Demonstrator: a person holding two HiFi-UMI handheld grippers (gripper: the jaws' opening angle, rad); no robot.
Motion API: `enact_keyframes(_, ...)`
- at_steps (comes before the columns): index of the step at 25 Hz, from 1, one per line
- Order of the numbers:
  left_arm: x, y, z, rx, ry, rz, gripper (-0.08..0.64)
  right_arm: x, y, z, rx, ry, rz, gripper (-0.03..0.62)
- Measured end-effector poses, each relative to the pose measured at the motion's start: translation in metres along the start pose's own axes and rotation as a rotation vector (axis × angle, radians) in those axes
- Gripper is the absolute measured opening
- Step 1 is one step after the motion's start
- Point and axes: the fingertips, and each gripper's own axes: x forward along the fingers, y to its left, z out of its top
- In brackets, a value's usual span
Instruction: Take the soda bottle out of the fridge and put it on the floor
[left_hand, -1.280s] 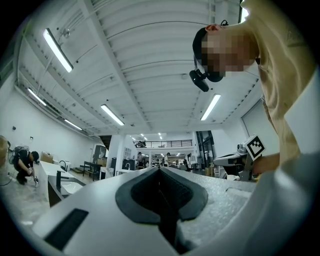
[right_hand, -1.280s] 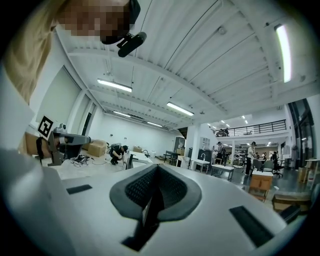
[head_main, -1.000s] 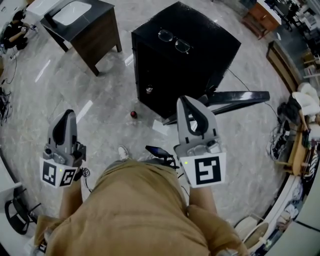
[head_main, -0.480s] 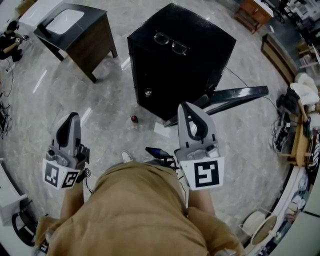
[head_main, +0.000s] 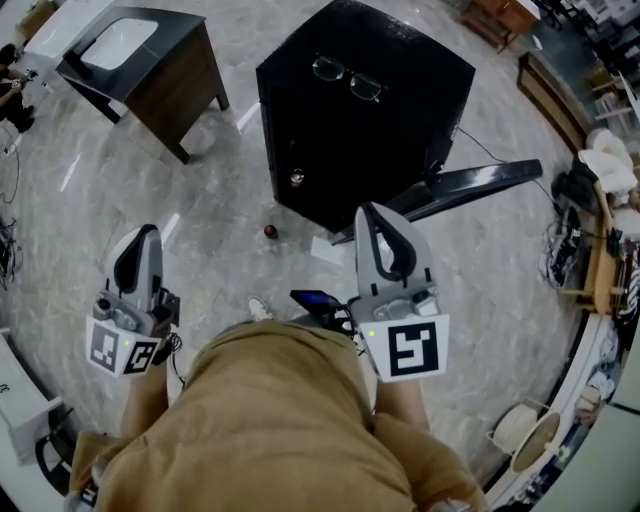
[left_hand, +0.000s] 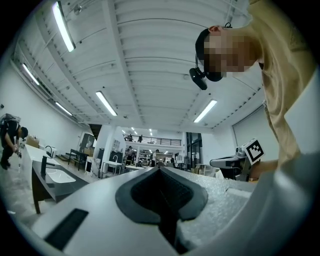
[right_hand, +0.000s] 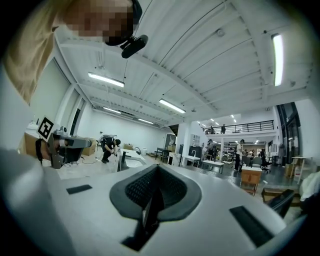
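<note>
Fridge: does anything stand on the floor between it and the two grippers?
Little. A small red-topped object sits on the floor just before the fridge, ahead of the left gripper. The right gripper overlaps the fridge's corner in the picture; nothing visible lies between.

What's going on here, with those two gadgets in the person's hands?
A person stands facing a black fridge, holding a left gripper and a right gripper. Both are shut and empty. Glasses lie on top of the fridge. A small red-topped thing stands on the floor beside it; it's too small to tell whether that's the soda bottle.
</note>
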Motion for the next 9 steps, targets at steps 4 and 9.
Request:
enact_keyframes(4, 0.000, 0.007, -0.014, -0.020, 0.025, -0.019, 0.002, 0.000, 0.007, -0.011, 0.005, 0.036, -0.019, 0.000)
enact_keyframes(9, 0.009, 0.007, -0.028, -0.013, 0.030, -0.054, 0.002, -0.004, 0.008, -0.033, 0.012, 0.076, -0.049, 0.000)
